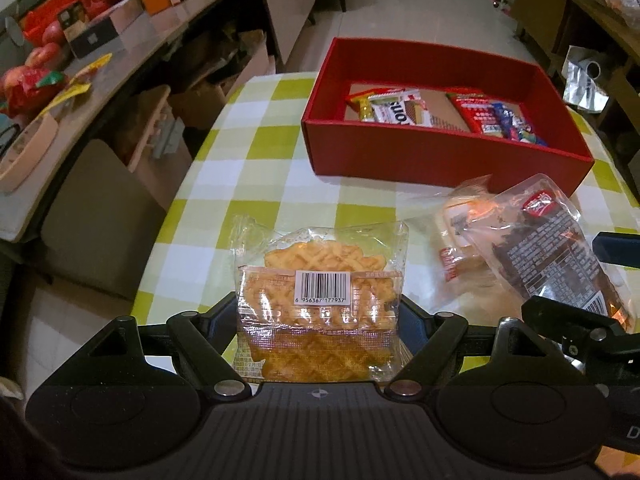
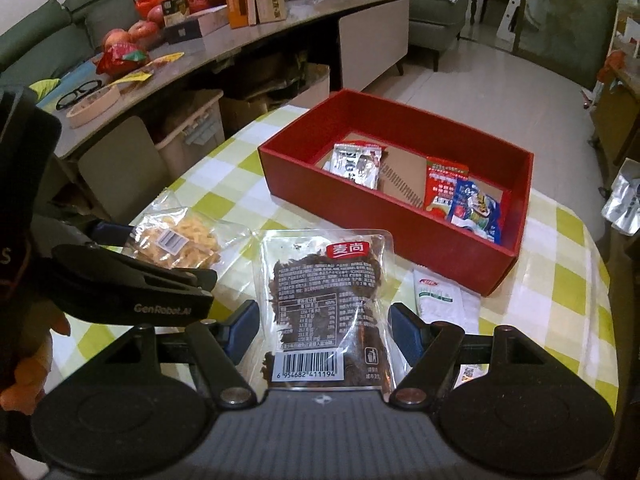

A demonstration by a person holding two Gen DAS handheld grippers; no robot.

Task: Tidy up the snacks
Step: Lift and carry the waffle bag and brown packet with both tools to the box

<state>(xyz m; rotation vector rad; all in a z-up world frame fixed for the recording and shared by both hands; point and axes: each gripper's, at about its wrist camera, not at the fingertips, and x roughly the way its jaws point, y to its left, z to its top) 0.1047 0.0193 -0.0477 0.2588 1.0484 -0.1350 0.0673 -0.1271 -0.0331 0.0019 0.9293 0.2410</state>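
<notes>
Left claw: the left gripper (image 1: 320,320) is clamped on a clear waffle packet (image 1: 320,300), barcode facing up, the packet sticking out past the fingers and lifted off the table.
Right claw: the right gripper (image 2: 324,328) has a dark snack pouch (image 2: 326,304) between its blue pads (image 2: 404,334), label and barcode up. The pouch edges look pinched, so I'd call it gripped.
Waffle packet: sits in front of the red box (image 1: 440,160), on its left side as seen from the left wrist.
Dark pouch: just right of the waffle packet; in the left wrist view it lies over another clear bread-type packet (image 1: 460,220).
Red box: open top, on the checked tablecloth (image 1: 280,184), with a few wrapped snacks (image 2: 356,164) on its cardboard floor, some left, some right.
White sachet: a flat white packet (image 2: 438,296) lies on the cloth beside the box's near corner.
Background: long counter (image 2: 280,28) with apples (image 2: 132,34), cartons and glasses (image 2: 78,92).
</notes>
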